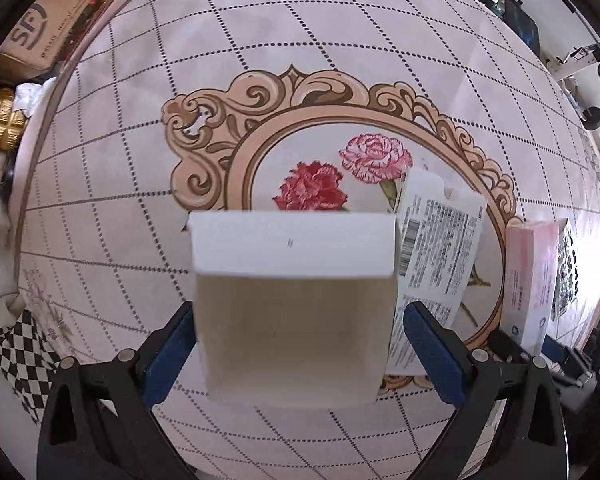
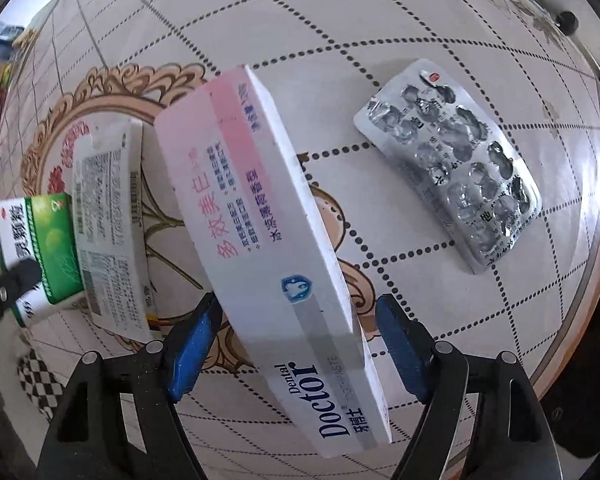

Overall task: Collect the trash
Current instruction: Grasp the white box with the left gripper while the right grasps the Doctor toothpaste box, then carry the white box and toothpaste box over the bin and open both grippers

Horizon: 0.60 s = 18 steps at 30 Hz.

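1. Here your left gripper [image 1: 294, 340] has its blue pads pressed against the two side walls of a small open carton [image 1: 292, 304]. Its flap is folded outward and its mouth faces the camera, probably so it can serve as a catch-all for smaller scraps. In the right wrist view this looks like the same green medicine box [image 2: 40, 252], lifted at the table's left.
2. Your right gripper [image 2: 296, 336] straddles the Dental Doctor toothpaste box [image 2: 268, 248]. The left pad touches its long side, but a gap shows at the right pad, so the jaws are parted and I judge it not yet gripped. The box lies across the jaws at a slant; expect it to swing if you close near this end.
3. Just beside it lies a flattened printed carton [image 2: 112, 220], and well apart to the right a spent foil blister pack [image 2: 452, 164], both loose on the round patterned table [image 2: 380, 20].
4. A checkered cloth [image 1: 24, 352] hangs at the table's near edge.
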Tool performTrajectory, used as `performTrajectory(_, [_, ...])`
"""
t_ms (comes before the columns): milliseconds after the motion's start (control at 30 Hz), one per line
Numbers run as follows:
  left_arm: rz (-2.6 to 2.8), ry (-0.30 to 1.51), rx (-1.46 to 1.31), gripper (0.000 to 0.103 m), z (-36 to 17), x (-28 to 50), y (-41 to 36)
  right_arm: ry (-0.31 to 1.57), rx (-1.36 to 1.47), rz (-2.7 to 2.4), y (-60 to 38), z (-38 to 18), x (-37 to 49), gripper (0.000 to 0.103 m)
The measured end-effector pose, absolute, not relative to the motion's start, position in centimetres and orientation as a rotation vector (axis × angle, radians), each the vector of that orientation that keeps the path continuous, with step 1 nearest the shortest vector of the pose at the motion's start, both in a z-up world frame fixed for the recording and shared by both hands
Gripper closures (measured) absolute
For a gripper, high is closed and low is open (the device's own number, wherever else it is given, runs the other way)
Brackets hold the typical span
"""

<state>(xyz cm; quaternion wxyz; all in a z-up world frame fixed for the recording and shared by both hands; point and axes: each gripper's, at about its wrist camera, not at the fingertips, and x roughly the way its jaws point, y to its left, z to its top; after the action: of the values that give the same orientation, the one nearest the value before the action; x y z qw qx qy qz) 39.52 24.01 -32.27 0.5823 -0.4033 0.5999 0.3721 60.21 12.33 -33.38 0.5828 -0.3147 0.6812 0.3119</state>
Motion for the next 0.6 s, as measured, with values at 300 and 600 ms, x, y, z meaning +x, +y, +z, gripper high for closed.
performTrajectory(300, [0.89, 1.34, -0.832, 0.031, -29.9, 39.1, 22.9, 1.48, -0.674, 0.692, 10.6, -32.1, 56.2, 0.047])
performTrajectory(600, [0.901, 1.254, -0.743, 0.031, -26.0, 34.4, 17.5, 1.426, -0.543, 0.704, 5.8, -29.3, 52.2, 0.047])
